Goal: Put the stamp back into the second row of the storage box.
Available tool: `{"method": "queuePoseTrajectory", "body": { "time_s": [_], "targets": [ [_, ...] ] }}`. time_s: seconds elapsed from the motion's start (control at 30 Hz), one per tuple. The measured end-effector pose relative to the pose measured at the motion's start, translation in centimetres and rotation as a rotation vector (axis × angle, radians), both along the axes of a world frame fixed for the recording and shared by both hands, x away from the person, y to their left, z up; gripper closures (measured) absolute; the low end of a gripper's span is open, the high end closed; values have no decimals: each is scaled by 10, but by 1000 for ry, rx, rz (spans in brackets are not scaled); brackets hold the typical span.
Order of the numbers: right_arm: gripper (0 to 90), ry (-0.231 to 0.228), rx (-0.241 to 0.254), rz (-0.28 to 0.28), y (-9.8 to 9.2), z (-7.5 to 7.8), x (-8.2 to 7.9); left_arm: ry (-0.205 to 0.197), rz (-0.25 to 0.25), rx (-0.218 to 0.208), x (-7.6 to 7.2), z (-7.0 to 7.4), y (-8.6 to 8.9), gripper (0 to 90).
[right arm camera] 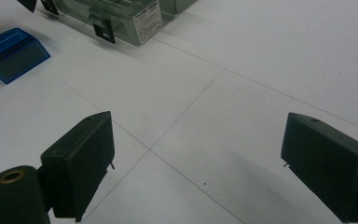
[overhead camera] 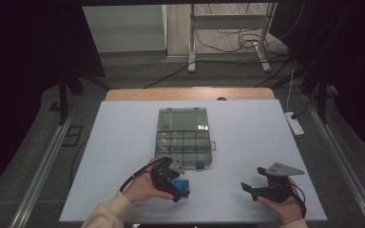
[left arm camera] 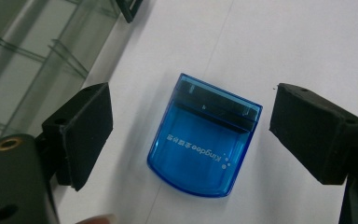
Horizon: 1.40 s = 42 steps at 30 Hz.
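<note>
A small blue case (left arm camera: 205,137) lies flat on the white table (overhead camera: 247,128), just in front of the near edge of the clear organiser box (overhead camera: 184,137) and a little to its left. The left gripper (left arm camera: 191,133) hangs over it with its jaws spread wide, one black pad (left arm camera: 86,128) on each side of the case and neither touching it (white table shows between each pad and the blue plastic). In the left gripper view the case shows a darker band across its far end and white lettering near its rounded near end. In the high view the left gripper (overhead camera: 176,183) sits just short of the box, the hand wrapped around it from below. The right gripper (overhead camera: 259,187) rests well apart to the right, over bare table, its jaws also spread wide and holding nothing. Its own view shows the case (right arm camera: 11,53) far off at upper left, beside the box (right arm camera: 126,16), whose black latch hangs at its front.
</note>
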State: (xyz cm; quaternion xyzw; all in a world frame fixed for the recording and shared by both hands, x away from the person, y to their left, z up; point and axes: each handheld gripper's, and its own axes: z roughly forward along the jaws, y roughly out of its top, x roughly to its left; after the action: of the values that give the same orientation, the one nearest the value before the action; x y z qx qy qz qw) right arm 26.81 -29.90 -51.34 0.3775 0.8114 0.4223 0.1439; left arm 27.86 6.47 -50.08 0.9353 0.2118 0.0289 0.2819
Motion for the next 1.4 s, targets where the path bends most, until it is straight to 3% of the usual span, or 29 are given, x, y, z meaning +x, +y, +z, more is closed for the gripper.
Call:
{"method": "queuePoseTrajectory", "body": {
  "time_s": [0.6, 0.83, 1.13, 1.4],
  "targets": [
    [100, 3, 1, 1, 0, -1, 0, 15, -46, 66, -3, -13, -12, 178],
    [100, 1, 0, 1, 0, 0, 0, -30, -78, 101, -7, -16, -14, 293],
    [100, 2, -3, 2, 0, 0, 0, -67, -110, 101, -11, -15, -13, 400],
    [100, 1, -2, 2, 0, -1, 0, -68, -107, 94, -11, -13, -12, 407]
  ]
}}
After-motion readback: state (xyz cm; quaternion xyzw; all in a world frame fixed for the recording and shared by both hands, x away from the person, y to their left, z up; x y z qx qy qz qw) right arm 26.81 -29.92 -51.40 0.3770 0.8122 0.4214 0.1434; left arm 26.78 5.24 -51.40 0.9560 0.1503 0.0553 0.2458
